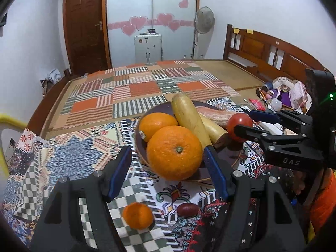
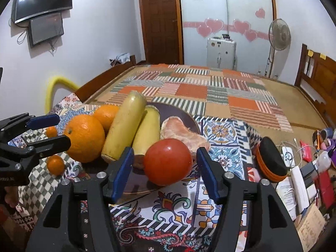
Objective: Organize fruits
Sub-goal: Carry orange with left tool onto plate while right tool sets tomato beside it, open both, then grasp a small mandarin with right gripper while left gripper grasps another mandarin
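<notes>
A dark round plate sits on the patterned cloth and holds two oranges, two yellow bananas, a peeled fruit piece and a red tomato. My left gripper is open around the big orange at the plate's near edge; its pads stand apart from the fruit. My right gripper is open around the red tomato. The second orange lies behind the first. A small tangerine and a dark red date lie on the cloth below my left gripper.
A second small tangerine lies left of the plate. Clutter of bottles, pouches and papers fills the right side, with a black and orange case near the plate. A wooden headboard stands at the right. A patchwork mat stretches beyond.
</notes>
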`<state>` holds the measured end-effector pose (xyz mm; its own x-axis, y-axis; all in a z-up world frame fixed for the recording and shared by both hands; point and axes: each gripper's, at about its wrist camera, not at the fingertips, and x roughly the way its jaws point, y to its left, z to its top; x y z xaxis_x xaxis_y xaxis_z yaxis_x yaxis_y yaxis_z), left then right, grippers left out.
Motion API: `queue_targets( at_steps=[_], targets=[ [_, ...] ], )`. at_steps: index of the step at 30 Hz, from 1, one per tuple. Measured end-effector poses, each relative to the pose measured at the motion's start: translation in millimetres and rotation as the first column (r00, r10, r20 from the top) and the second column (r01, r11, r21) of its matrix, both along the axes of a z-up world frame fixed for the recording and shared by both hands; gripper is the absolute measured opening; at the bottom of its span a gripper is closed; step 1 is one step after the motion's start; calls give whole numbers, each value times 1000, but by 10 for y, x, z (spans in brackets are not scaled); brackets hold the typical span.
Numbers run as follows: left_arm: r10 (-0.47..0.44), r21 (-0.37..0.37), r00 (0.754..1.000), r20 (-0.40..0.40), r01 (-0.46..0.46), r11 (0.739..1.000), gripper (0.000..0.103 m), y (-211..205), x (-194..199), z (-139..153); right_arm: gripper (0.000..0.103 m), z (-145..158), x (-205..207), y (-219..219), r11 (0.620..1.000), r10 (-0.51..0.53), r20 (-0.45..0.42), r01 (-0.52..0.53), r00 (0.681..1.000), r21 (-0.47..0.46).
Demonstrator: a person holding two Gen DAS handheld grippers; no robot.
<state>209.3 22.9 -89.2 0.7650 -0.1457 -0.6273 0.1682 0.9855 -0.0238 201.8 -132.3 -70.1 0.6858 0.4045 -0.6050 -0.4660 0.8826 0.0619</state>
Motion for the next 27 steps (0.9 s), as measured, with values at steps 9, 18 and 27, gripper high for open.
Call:
queue_targets(
  at_steps=[9,18,27],
  targets=[
    [83,-11,993,85,-82,997,78,405,-356,293,62,294,-284,-22,999,6,85,-10,996,41],
    [168,8,981,94,-170,985,80,858,-710,341,62,307,-425,225,995,62,77,-68,995,73],
    [203,17,976,82,-205,979,80,1170,-1018,189,62,74,-727,724,985,167,43,-168,985,37]
  ],
)
